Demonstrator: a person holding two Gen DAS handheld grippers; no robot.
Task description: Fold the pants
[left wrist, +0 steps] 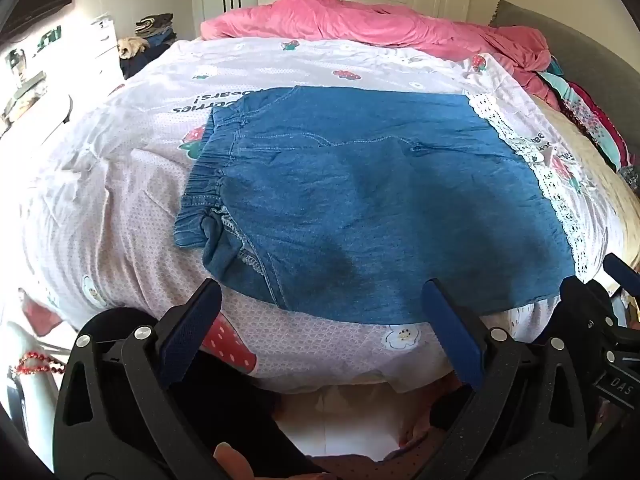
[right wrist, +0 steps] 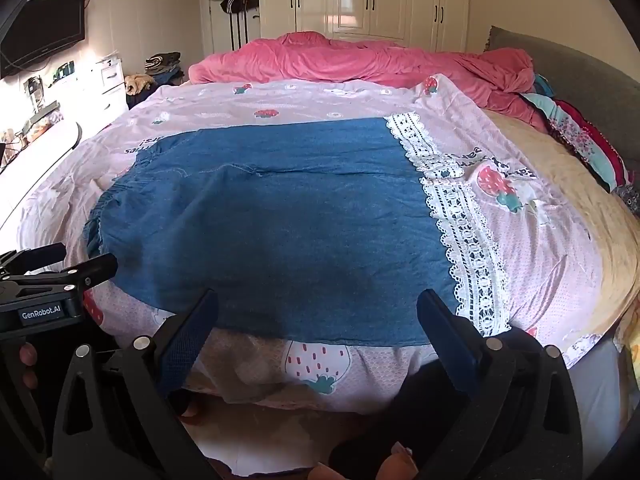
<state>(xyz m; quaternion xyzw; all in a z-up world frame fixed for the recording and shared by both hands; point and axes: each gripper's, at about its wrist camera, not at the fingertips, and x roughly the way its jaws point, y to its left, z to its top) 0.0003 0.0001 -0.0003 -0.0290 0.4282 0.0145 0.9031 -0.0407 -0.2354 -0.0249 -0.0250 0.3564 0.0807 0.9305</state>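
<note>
A bedroom with cream wardrobe doors (right wrist: 380, 0) along the far wall holds a wide bed (right wrist: 592, 200) covered by a pale pink sheet printed with strawberries (left wrist: 120, 184). A crumpled pink quilt (right wrist: 360, 60) is heaped at the bed's far side, and a dark flat television (right wrist: 44, 24) hangs on the left wall.

The blue denim pants with a gathered elastic waistband and white lace hem (left wrist: 380, 200) lie flat on the sheet, near the bed's front edge. The waistband points left, the lace trim (right wrist: 452, 216) runs down the right side. At the lower left corner some fabric is turned over, showing what seems to be the inner seam, though the fold is hard to read.

The left tool (left wrist: 320, 300) hovers just in front of the pants' near edge, its blue-padded fingers (left wrist: 452, 328) spread wide and gripping nothing. The right tool (right wrist: 318, 308) sits likewise at the near edge, further toward the lace, its jaws also spread apart and empty. Each tool shows at the side of the other's view.
</note>
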